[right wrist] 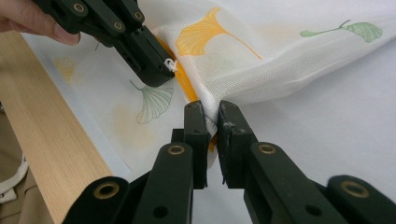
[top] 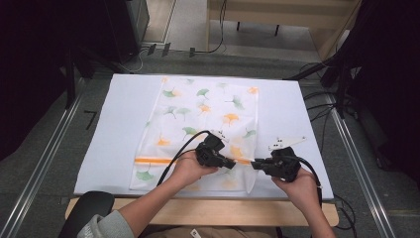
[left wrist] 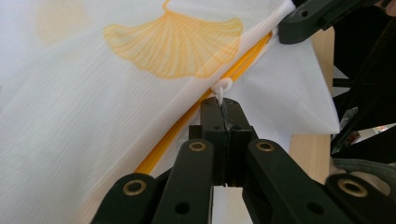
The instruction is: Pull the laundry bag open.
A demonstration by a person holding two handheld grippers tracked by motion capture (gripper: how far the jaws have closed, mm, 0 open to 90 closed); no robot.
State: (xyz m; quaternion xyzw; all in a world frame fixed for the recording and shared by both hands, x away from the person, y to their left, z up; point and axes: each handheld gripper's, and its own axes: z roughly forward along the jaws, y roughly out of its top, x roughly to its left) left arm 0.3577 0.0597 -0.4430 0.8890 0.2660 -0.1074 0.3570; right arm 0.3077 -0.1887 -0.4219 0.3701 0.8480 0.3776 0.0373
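Observation:
A white mesh bag (top: 208,114) printed with green and orange ginkgo leaves lies flat on the white mat. An orange zipper (top: 153,159) runs across its near end. My left gripper (top: 232,162) is shut on the small white zipper pull (left wrist: 223,86), pinched at its jaw tips (left wrist: 224,112). Just to its right, my right gripper (top: 255,163) is shut on a bunched fold of the bag's fabric (right wrist: 261,70) at the zipper's end, the cloth squeezed between its jaws (right wrist: 212,116). The two grippers point at each other, tips a short gap apart, and the fabric is lifted slightly between them.
The white mat (top: 124,114) covers the table, with a wooden edge (top: 213,210) along the near side. A black chair part (top: 86,206) sits at the bottom left. Metal rails and cables (top: 322,99) run along the floor on both sides.

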